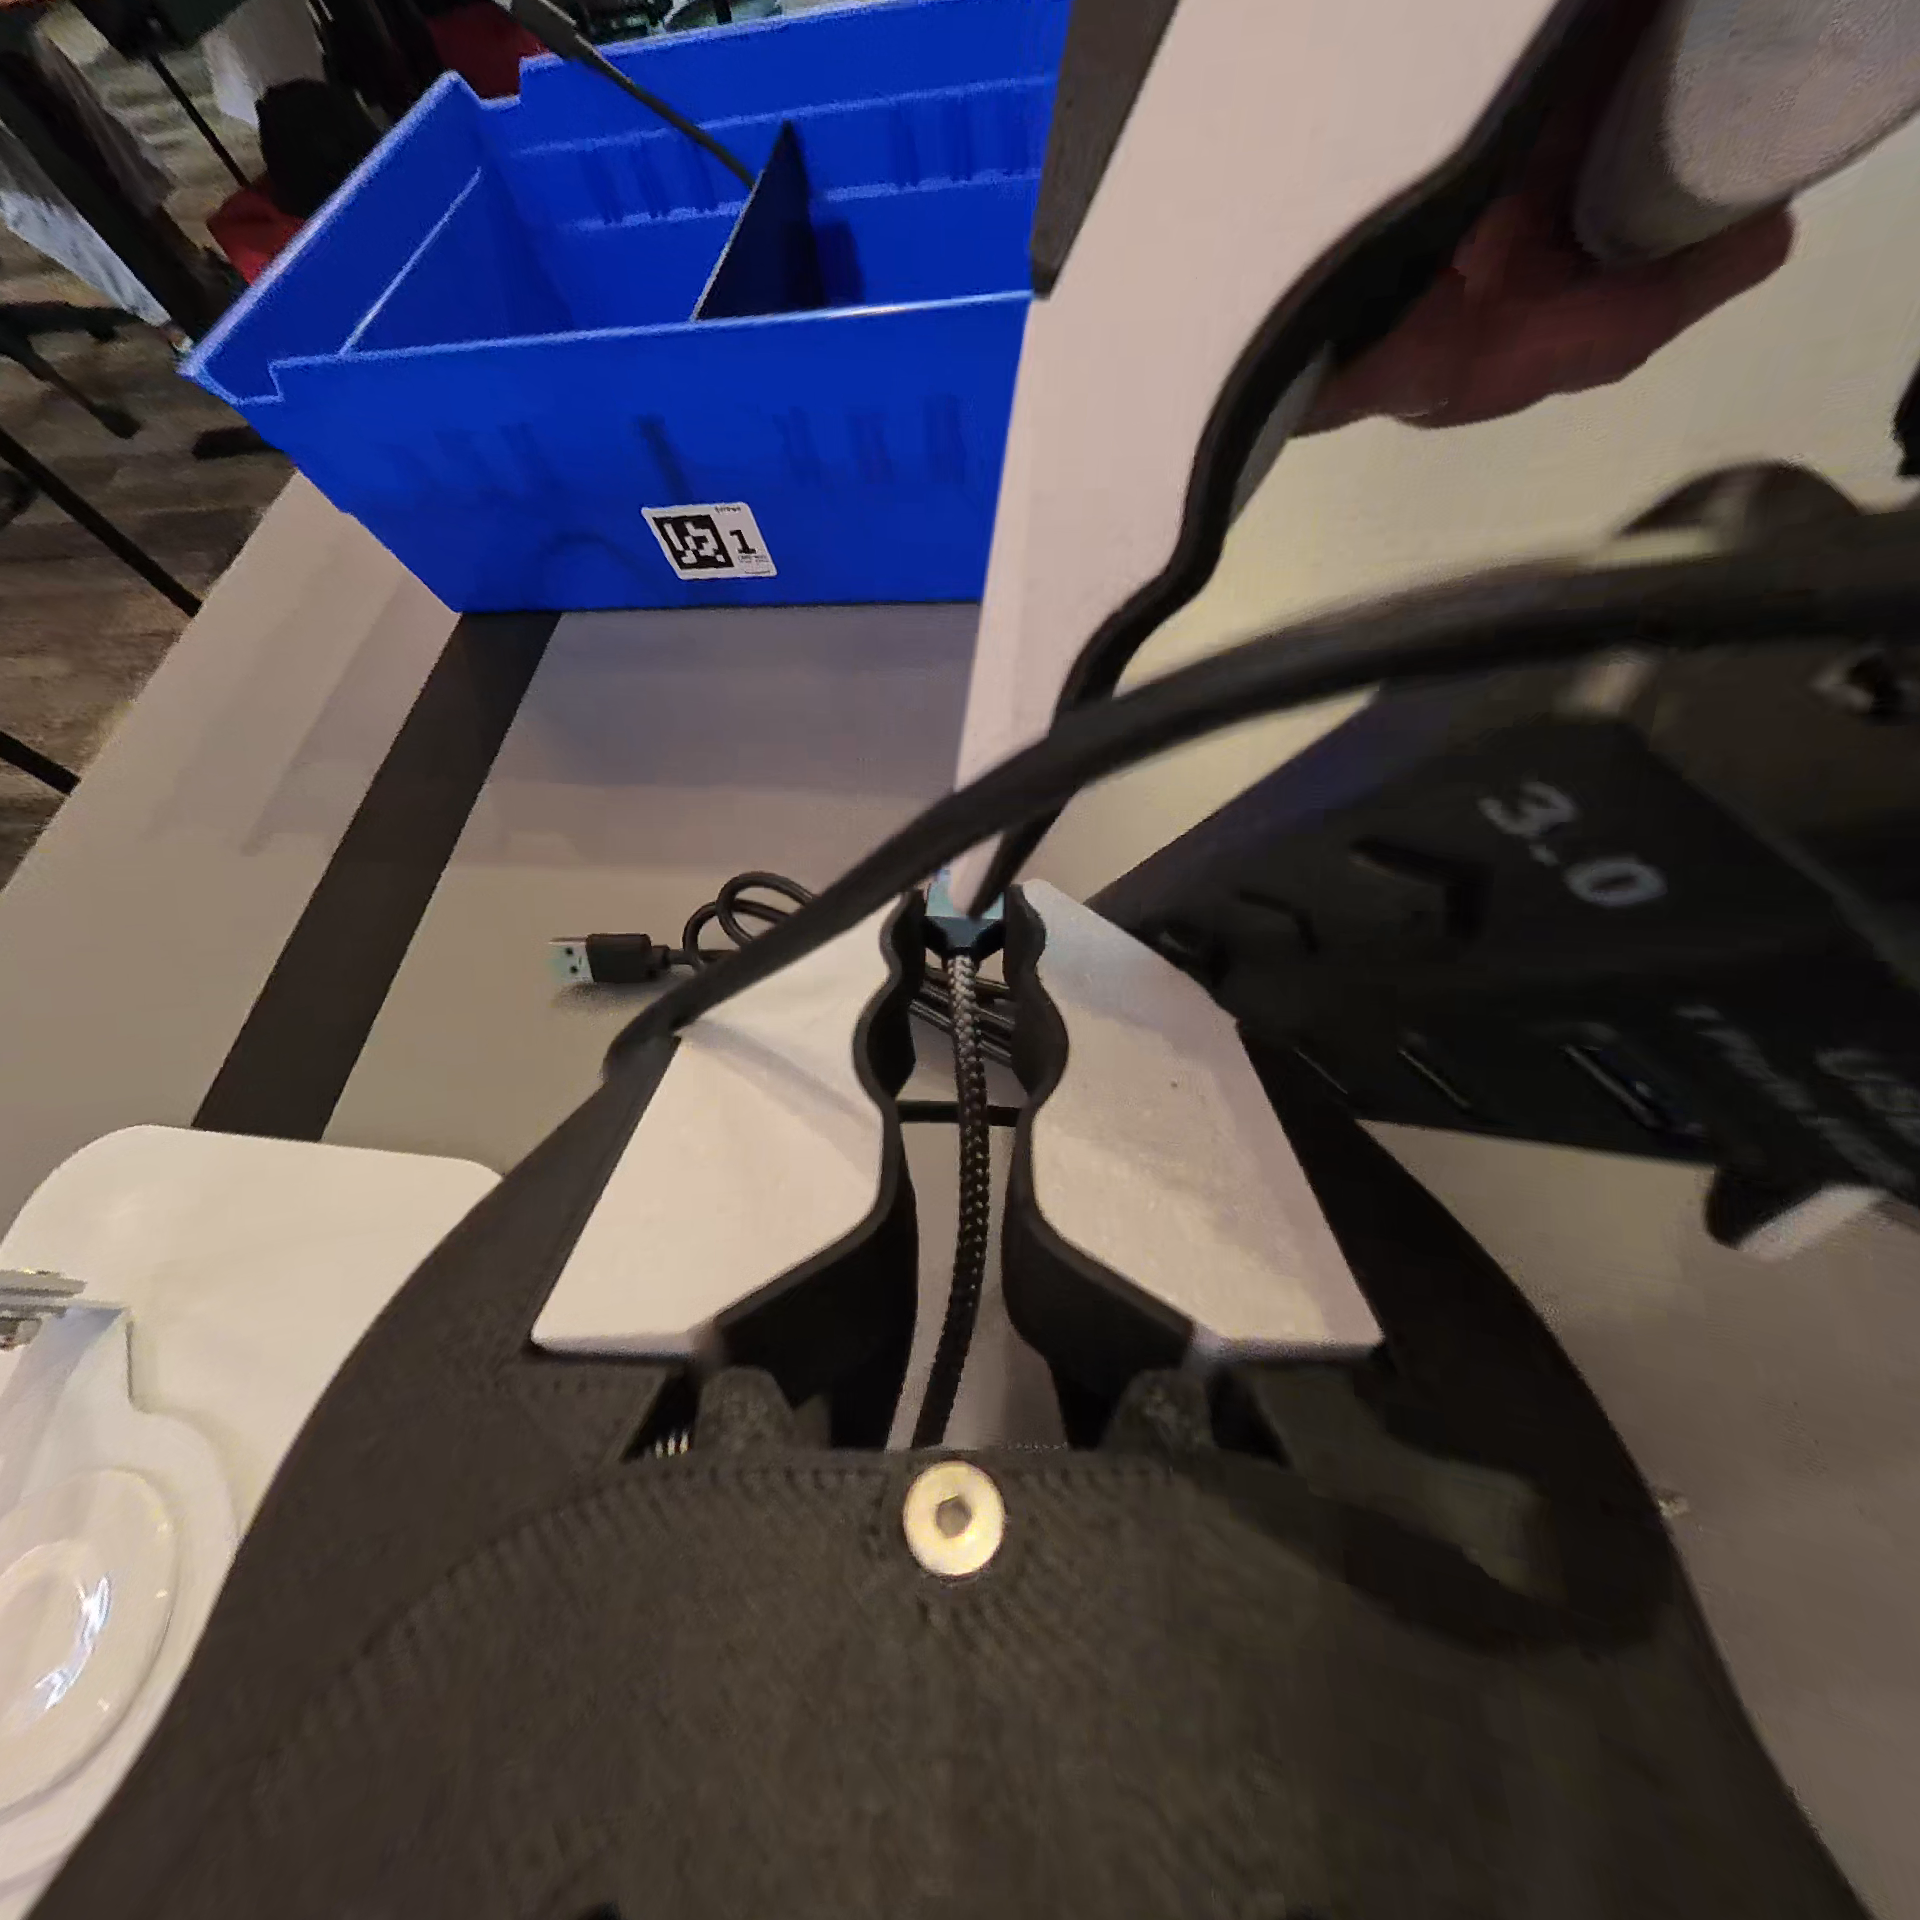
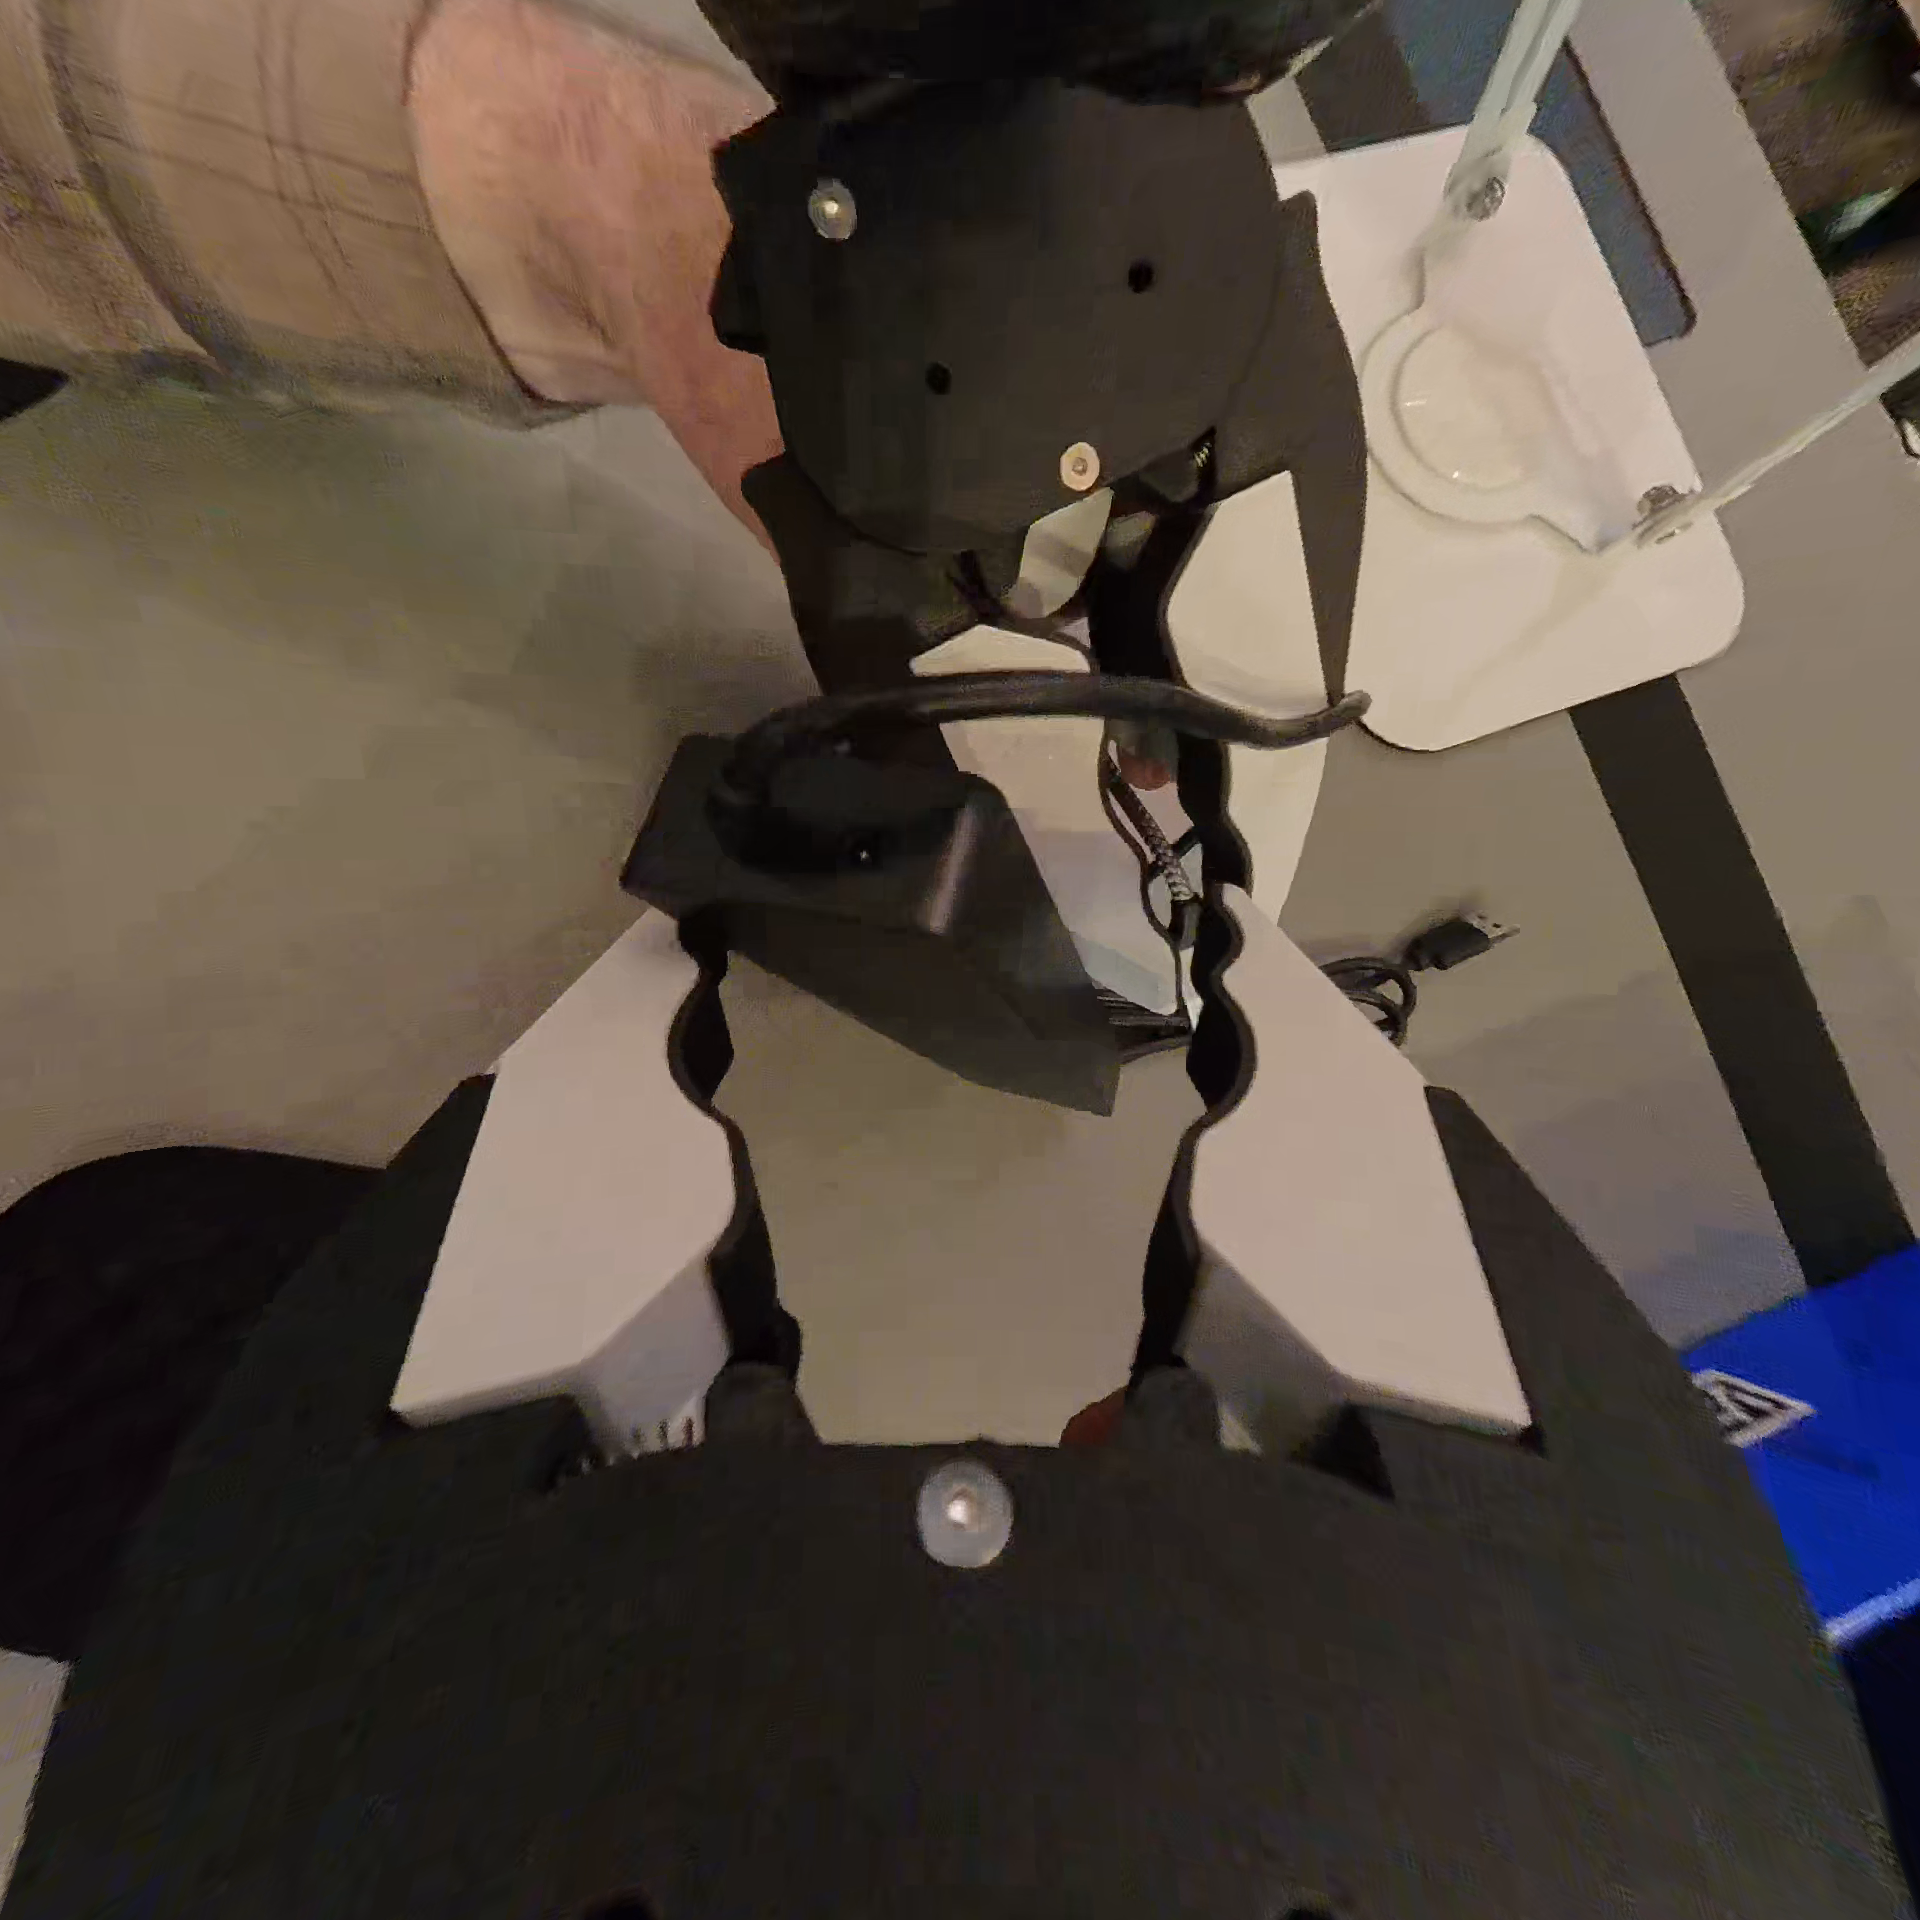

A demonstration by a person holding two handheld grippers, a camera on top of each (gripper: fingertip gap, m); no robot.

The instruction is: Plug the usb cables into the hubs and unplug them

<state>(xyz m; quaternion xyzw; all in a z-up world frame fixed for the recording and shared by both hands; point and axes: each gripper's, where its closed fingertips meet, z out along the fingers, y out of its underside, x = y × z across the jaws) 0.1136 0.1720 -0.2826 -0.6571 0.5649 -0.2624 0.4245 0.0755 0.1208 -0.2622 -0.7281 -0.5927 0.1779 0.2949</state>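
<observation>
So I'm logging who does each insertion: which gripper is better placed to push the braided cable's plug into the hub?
Left. The left gripper is shut on the braided cable just behind its plug, while the right gripper holds the black hub, steadying it.

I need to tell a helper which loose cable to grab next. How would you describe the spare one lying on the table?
Start at the blue bin; on the grey table in front of it lies a coiled black USB cable. Unlike the braided cable in the left claw, it is smooth and unheld.
</observation>
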